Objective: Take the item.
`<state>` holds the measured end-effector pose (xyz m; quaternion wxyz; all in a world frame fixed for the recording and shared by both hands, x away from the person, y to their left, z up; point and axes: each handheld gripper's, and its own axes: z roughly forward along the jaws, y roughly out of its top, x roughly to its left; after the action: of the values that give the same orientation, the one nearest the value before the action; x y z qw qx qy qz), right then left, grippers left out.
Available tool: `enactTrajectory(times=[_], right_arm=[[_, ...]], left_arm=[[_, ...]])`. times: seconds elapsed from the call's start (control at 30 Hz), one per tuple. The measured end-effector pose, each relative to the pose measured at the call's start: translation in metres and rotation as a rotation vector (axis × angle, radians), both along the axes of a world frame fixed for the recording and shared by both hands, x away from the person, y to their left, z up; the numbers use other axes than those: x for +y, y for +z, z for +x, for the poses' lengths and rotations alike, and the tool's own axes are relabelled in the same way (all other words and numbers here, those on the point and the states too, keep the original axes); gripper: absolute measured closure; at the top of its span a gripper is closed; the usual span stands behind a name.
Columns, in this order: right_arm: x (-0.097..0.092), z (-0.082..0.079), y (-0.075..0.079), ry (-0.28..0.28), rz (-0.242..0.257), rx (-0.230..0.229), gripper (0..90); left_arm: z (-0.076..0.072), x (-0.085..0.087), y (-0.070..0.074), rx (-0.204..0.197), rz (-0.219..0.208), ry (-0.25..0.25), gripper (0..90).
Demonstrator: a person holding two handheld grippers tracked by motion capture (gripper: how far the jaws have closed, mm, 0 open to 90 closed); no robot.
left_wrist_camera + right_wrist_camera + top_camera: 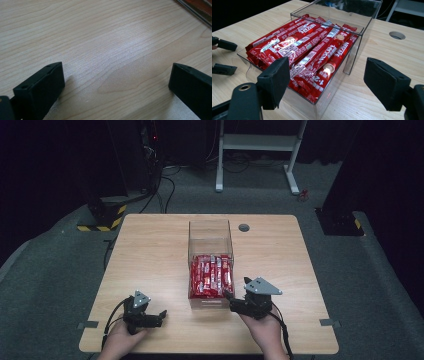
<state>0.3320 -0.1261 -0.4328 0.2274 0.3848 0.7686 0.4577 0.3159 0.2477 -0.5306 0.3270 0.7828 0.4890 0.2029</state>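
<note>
Many red sachets (pixel 312 52) overlap (lower layers hidden) inside clear box (pixel 358 47).

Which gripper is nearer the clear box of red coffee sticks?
Right. The right gripper sits at the clear box's near right corner; the left gripper rests farther off, to its left.

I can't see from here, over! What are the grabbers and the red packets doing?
Left gripper open, empty, low over table. Right gripper open, empty, beside clear box. Red sachets piled inside. Nothing blocking.
</note>
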Motion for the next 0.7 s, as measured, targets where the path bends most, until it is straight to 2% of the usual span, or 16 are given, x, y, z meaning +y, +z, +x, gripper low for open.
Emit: enactTrajectory(times=[0.33, 0.53, 0.7], right_arm=[[0.010, 0.006, -0.001, 0.016, -0.010, 0.014, 23.9], [0.014, 0.010, -0.001, 0.039, 0.013, 0.065, 28.7], [0.018, 0.012, -0.004, 0.031, -0.002, 0.069, 33.6]], left_arm=[[0.000, 0.000, 0.000, 0.000, 0.000, 0.000, 0.6], [0.000, 0.000, 0.000, 0.000, 0.000, 0.000, 0.6], [0.000, 0.000, 0.000, 0.000, 0.000, 0.000, 0.6]])
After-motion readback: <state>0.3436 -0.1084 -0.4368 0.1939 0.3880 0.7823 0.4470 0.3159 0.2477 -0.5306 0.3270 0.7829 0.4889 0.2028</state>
